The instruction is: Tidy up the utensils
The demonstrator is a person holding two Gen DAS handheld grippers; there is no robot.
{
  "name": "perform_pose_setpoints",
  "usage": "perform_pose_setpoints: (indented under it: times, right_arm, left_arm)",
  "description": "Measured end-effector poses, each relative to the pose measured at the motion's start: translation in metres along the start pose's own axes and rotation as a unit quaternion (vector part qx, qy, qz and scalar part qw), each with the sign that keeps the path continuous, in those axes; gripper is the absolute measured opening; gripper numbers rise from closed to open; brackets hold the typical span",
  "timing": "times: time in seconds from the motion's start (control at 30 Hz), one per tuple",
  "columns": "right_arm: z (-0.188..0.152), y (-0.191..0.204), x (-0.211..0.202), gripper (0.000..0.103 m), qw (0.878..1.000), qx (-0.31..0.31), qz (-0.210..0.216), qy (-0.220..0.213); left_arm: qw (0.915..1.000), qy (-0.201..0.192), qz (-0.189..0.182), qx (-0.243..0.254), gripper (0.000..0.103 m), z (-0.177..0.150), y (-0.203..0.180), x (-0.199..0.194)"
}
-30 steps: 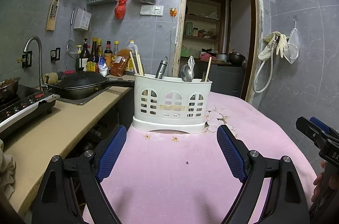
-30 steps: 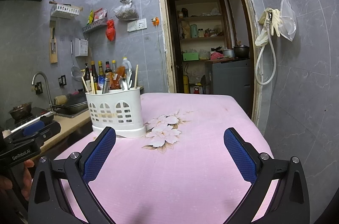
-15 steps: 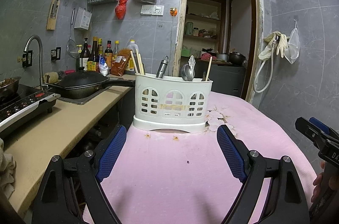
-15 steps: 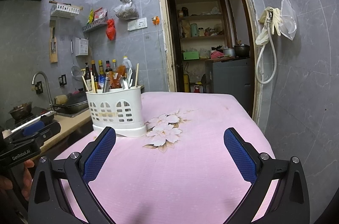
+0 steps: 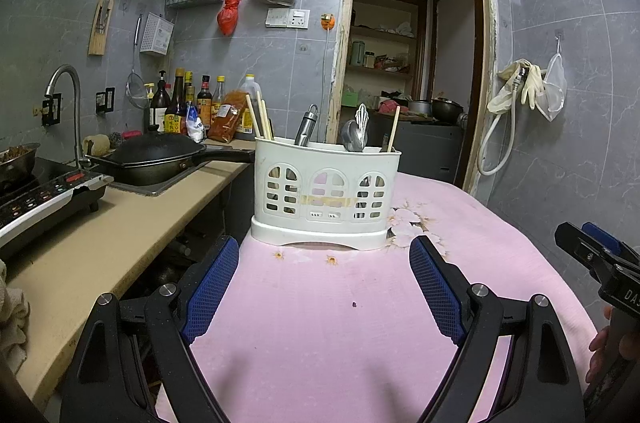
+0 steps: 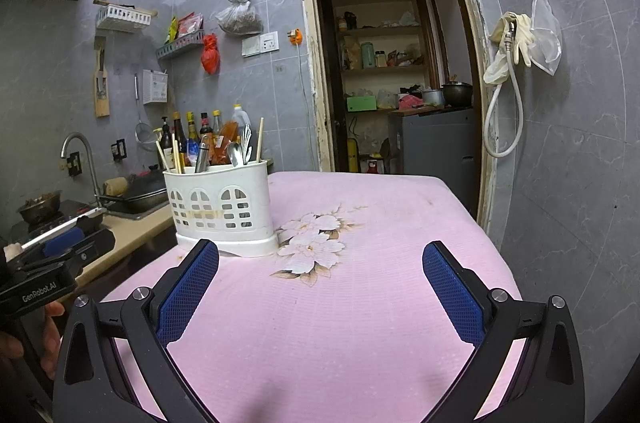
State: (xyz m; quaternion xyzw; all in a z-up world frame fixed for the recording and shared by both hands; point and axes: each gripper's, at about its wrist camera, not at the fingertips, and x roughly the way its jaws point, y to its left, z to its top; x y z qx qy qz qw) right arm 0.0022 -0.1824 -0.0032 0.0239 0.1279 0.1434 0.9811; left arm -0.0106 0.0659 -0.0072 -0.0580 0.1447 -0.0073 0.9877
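Chopsticks (image 5: 258,117) are standing in the left compartment of the white caddy (image 5: 326,195) on the pink tablecloth (image 5: 320,323), then a metal handle (image 5: 306,131), then a spoon (image 5: 352,135). You are holding the left gripper (image 5: 324,283) and the right gripper (image 6: 320,287) spread wide and empty, short of the caddy. Judging by this, you are wanting one utensil singled out, pads closing on its exposed top.

White slotted utensil caddy (image 5: 326,197) upright on pink counter (image 5: 320,323), ahead of left tool (image 5: 324,283); chopsticks (image 5: 258,117), spoon (image 5: 352,135) upright inside.
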Motion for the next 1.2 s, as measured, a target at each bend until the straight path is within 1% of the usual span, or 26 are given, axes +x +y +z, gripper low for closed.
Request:
perform_pose_setpoints:
  times: [0.1, 0.23, 0.47, 0.7, 1.03, 1.2]
  right_arm:
    - [-0.0007, 0.0013, 0.0002, 0.103, 1.000, 0.000, 0.000, 0.001]
    - [-0.0020, 0.0031, 0.0013, 0.103, 1.000, 0.001, 0.002, 0.002]
    - [-0.0028, 0.0051, 0.0008, 0.103, 1.000, 0.002, 0.003, 0.003]
    - [-0.0034, 0.0081, -0.0002, 0.103, 1.000, -0.001, 0.005, 0.004]
    - [-0.0025, 0.0078, 0.0001, 0.103, 1.000, 0.000, 0.005, 0.005]
    - [-0.0022, 0.0081, 0.0001, 0.103, 1.000, 0.000, 0.005, 0.005]
  left_arm:
    - [1.0000, 0.000, 0.001, 0.000, 0.083, -0.0008, 0.0009, -0.0008]
    - [0.9998, -0.004, 0.017, 0.006, 0.083, -0.0044, 0.0002, 0.0001]
    - [0.9994, -0.010, 0.032, 0.002, 0.083, -0.0065, 0.0024, 0.0012]
    - [0.9994, -0.003, 0.035, -0.002, 0.083, -0.0075, 0.0050, 0.0045]
    - [0.9993, -0.005, 0.036, 0.004, 0.083, -0.0079, 0.0037, 0.0030]
    - [0.9993, -0.003, 0.038, -0.002, 0.083, -0.0081, 0.0066, 0.0041]
